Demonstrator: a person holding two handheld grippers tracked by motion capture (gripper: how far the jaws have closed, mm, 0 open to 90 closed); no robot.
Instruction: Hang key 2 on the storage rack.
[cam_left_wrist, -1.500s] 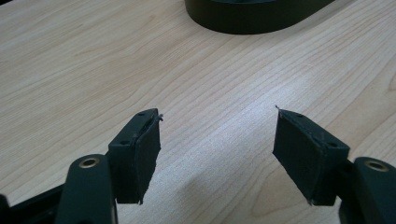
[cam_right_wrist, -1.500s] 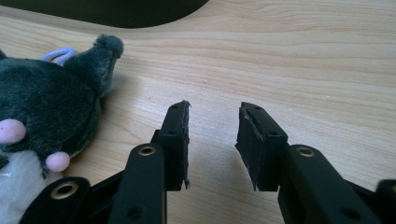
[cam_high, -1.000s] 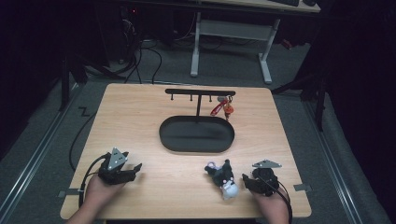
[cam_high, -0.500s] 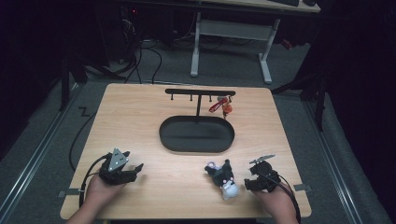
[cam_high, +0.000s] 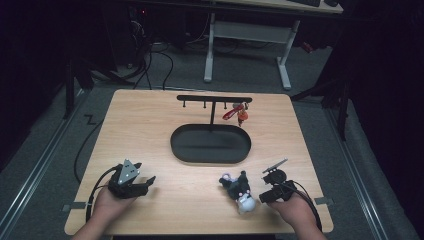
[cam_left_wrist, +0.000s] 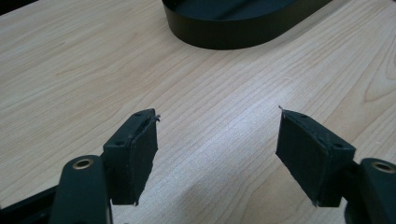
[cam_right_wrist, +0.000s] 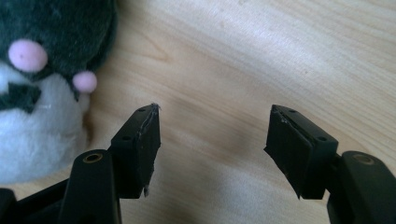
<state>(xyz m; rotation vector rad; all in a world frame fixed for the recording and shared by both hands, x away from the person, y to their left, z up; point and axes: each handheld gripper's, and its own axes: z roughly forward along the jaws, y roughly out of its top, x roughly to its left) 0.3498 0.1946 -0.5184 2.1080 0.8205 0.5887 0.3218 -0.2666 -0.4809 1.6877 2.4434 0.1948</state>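
The wooden table carries everything, and its near edge is where the person's 2 hands rest, which keeps both tools within easy reach of the work.

At the middle sits the black oval tray, empty, with a T-shaped hook rack rising from its far side. Its position suggests it serves as a catch-all beneath the hooks. A red keychain trinket hangs from a hook near the rack's right end, so the rack looks meant for hanging small items.

The plush toy, dark grey and white with pink spots, lies on the table near the front right, well apart from the tray and just beside the right gripper. In the right gripper view the toy lies to the left of the jaws, not between them. Those jaws have just been opening and now stand spread over bare wood, so I judge the toy has been set down here.

The left gripper rests at the front left, its jaws likewise spread and empty, seemingly waiting.
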